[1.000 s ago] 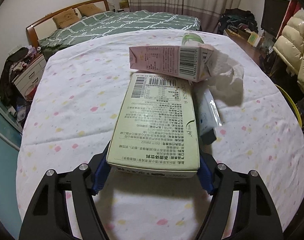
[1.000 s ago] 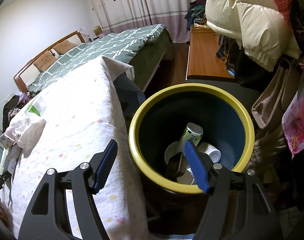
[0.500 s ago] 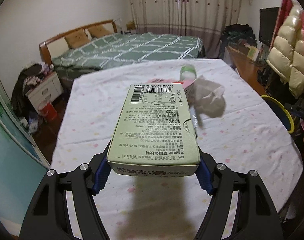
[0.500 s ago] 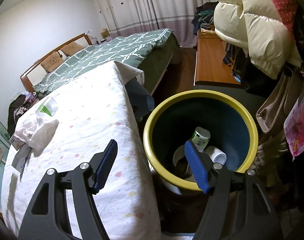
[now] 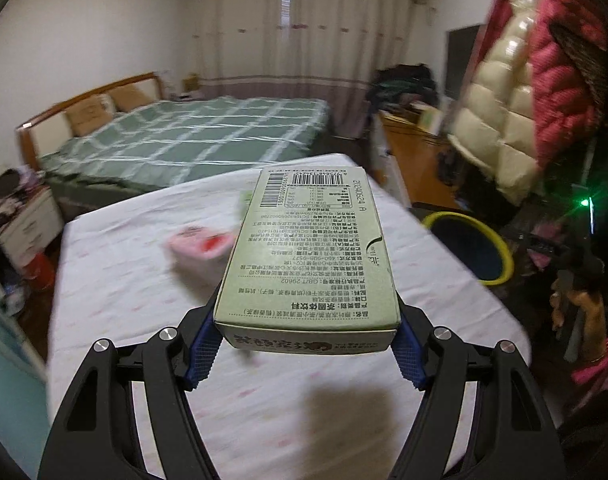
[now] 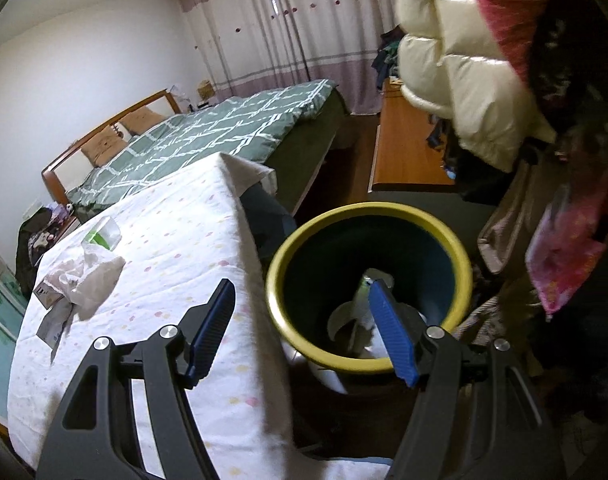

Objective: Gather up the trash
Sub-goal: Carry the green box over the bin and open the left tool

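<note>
1. The left gripper [image 5: 304, 354], black frame with blue ribbed pads, is clamped on a flat pale-green cardboard drink carton [image 5: 310, 252]. One pad presses on each long side at the near end, and the rest of the box sticks out forward, printed barcode face up.
2. That carton is in the air above the table with the white dotted tablecloth [image 5: 135, 280]; you can see its shadow on the cloth right underneath.
3. On the table past the carton there's a pink drink carton [image 5: 195, 248], really blurry, so I can't make out how it lies. A bit of something green peeks out beside the held box, too smeared to name.
4. Off the table's right edge, down on the floor, sits the round dark bin with the yellow rim [image 5: 500, 248].
5. The right gripper [image 6: 304, 320] has its jaws standing apart with nothing between them. It hangs over the table's edge, one pad over the cloth and the other over the bin [image 6: 287, 320].
6. Inside the bin I can see white pieces of trash [image 6: 344, 316], partly hidden behind the pad.
7. From the right wrist view, the far end of the table [image 6: 183, 248] has a crumpled white tissue [image 6: 91, 276], a clear plastic cup with green on it [image 6: 103, 234] just behind it, and a small flat package [image 6: 49, 326] poking out from under the tissue.
8. Background: a bed with a green checked quilt [image 6: 207, 136], and cream and red puffer jackets [image 5: 516, 120] hanging on the right.
</note>
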Tool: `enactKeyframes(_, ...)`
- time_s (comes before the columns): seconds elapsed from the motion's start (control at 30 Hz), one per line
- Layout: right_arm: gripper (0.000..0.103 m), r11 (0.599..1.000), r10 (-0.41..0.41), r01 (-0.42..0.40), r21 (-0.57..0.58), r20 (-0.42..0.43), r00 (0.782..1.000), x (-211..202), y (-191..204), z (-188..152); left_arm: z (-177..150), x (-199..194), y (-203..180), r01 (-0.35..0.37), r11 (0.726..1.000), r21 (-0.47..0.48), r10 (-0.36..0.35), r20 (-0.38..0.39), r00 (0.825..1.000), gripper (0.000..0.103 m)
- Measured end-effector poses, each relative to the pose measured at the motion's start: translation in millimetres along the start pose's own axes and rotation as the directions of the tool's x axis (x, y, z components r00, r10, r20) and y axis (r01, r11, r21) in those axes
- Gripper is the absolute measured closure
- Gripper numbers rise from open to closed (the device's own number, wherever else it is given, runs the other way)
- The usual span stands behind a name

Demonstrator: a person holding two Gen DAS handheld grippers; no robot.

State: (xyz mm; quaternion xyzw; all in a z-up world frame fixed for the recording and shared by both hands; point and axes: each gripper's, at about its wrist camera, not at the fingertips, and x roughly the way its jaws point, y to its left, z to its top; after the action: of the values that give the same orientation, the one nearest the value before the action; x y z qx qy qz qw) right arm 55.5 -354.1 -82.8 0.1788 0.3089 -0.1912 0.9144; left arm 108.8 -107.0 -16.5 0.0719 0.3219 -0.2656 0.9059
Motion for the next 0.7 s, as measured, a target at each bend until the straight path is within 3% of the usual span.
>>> enactKeyframes(0.2,0.037,0.997,-0.051,0.049,0.055,0.029,0.998,-18.6,-40.7,-1.8,35.6,64.6,-79.0,0.174,0.979,0.109,-0.167,-0.068,0.984,0.031)
enactKeyframes(0.37,0.037,0.993,-0.083,0.08,0.09,0.035,0.996,-28.5,-69.9,-6.3,57.3,119.5,-146.0,0.259,0.947,0.189,-0.235,-0.14,0.962,0.031)
enactKeyframes(0.7,0.037,0.986,-0.116,0.111,0.12,0.032,0.993,-32.5,-99.0,-14.7,69.7,233.4,-246.1,0.345,0.907,0.24,-0.266,-0.308,0.914,0.031)
